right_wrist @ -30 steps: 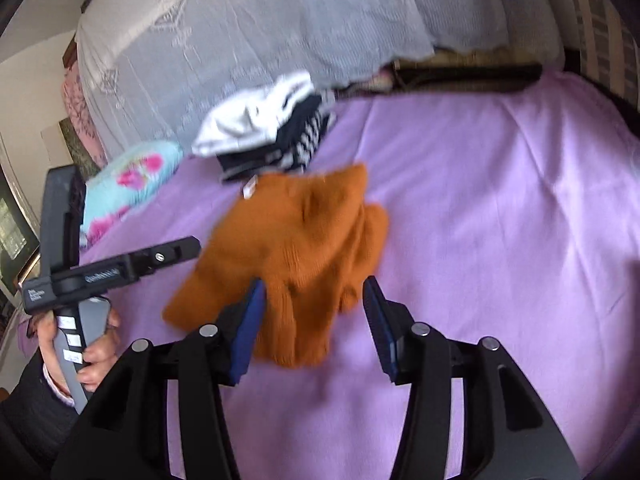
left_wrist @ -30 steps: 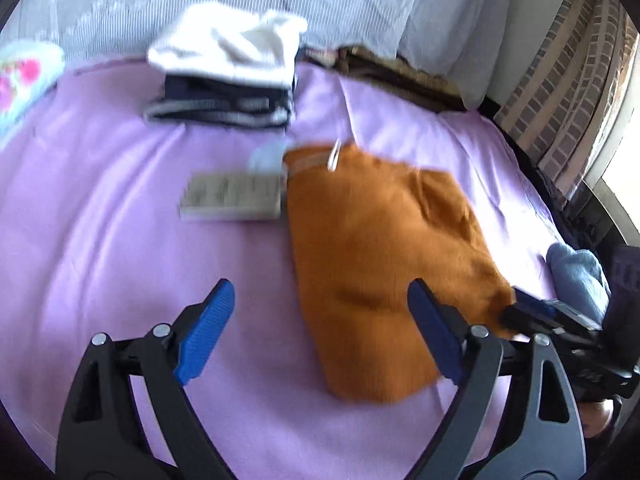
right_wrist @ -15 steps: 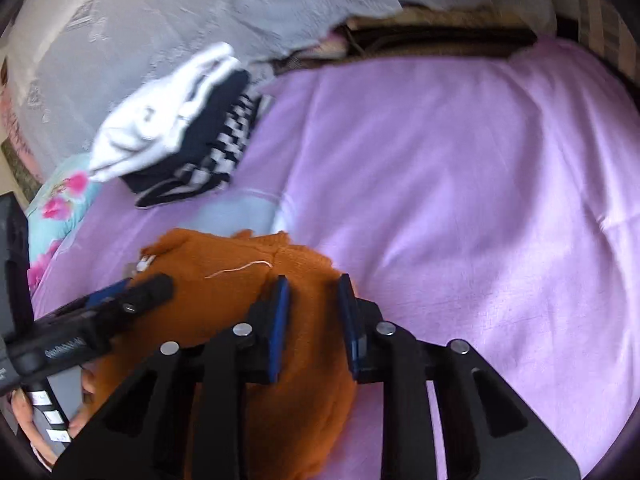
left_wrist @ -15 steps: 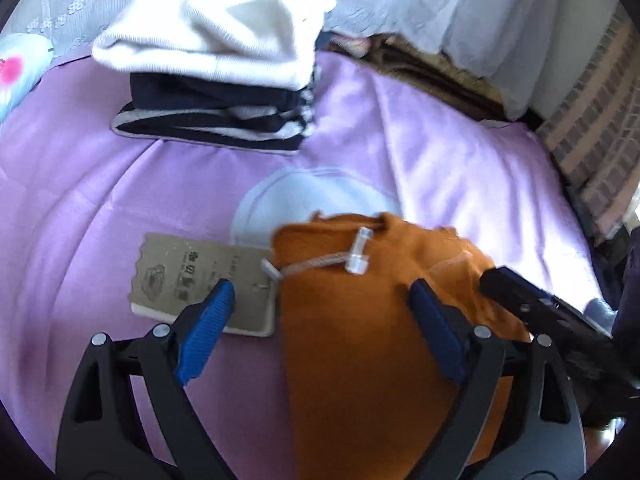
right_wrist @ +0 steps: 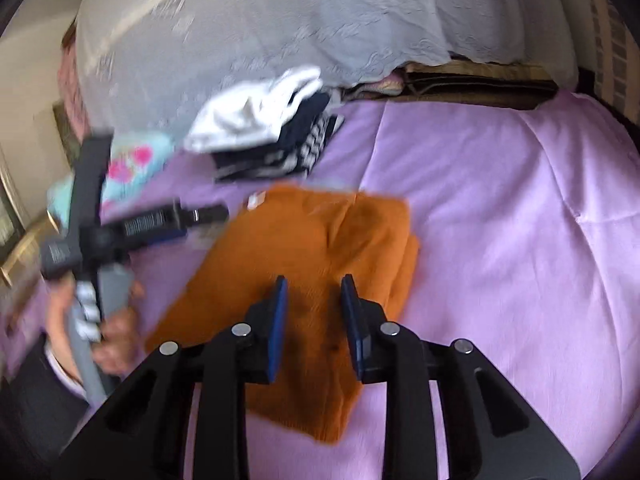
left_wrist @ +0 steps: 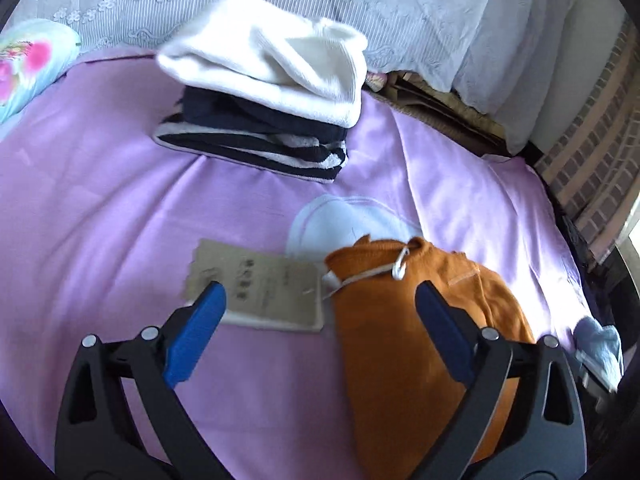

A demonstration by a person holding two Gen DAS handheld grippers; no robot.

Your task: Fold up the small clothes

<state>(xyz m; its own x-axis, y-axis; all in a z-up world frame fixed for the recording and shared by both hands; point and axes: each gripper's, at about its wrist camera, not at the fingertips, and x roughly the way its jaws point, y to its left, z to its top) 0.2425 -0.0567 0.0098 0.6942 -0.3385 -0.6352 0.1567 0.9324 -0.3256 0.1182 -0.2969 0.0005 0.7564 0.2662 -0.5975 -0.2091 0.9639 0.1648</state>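
Orange garment (left_wrist: 404, 344) lies folded on the purple bed cover (left_wrist: 100, 208), near side, w/ a cardboard hang tag (left_wrist: 256, 294) strung to its upper edge and resting flat just beside it. A stack of folded clothes (left_wrist: 264, 120), white knit on top, sits well apart toward the headboard.

Left gripper (left_wrist: 320, 320): jaws wide, have just been opening further. One blue pad is over the tag, the other over the garment; neither pad presses on anything.

Right gripper (right_wrist: 314, 320): jaws narrow but apart, w/ a visible gap. They closed sharply, then eased slightly. Orange knit shows in the gap, but no pinch is evident; view is blurred, so contact can't be confirmed.

Handling, est.:
- Knit is soft, light, limp; no stiffness, so it sags and drapes when lifted.
- Not fragile. Fuzzy surface should give the pads good friction.
- Folded layers may slip apart if only the top ply is caught.

Grip pts, recommended:
- Take the full thickness at a folded edge or corner, one gripper per corner.
- Avoid the tag and its string; they can snag or swing.
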